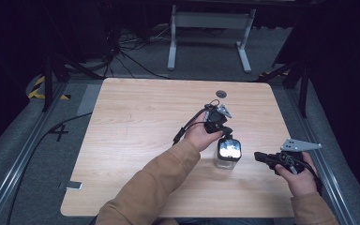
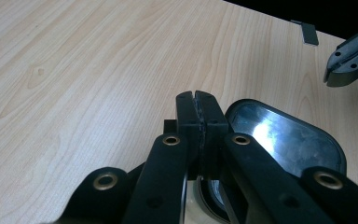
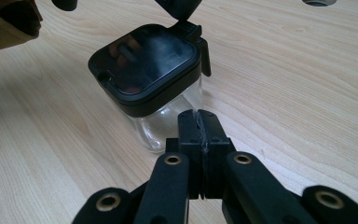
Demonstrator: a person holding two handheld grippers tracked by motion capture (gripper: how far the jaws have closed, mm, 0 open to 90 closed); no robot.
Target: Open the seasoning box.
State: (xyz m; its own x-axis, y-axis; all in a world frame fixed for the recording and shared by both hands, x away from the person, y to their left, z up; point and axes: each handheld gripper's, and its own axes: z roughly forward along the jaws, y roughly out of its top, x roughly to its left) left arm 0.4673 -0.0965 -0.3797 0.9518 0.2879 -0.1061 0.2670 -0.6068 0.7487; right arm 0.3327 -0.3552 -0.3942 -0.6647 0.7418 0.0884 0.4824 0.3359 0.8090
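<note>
The clear square jar [image 1: 227, 157] with a black lid [image 3: 145, 63] is standing upright near the table's [image 1: 136, 122] right front. The left gripper [image 1: 221, 132] is hovering at its far edge, jaws pressed together, apparently by the lid's tab. The right gripper [image 1: 261, 157] is waiting just right of the jar, jaws also together, pointing left toward it.

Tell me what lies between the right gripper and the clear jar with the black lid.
Nothing: in the high view, only bare wooden table separates the right gripper from the jar. The right gripper view shows the same, its shut jaws just short of the jar's glass.
</note>
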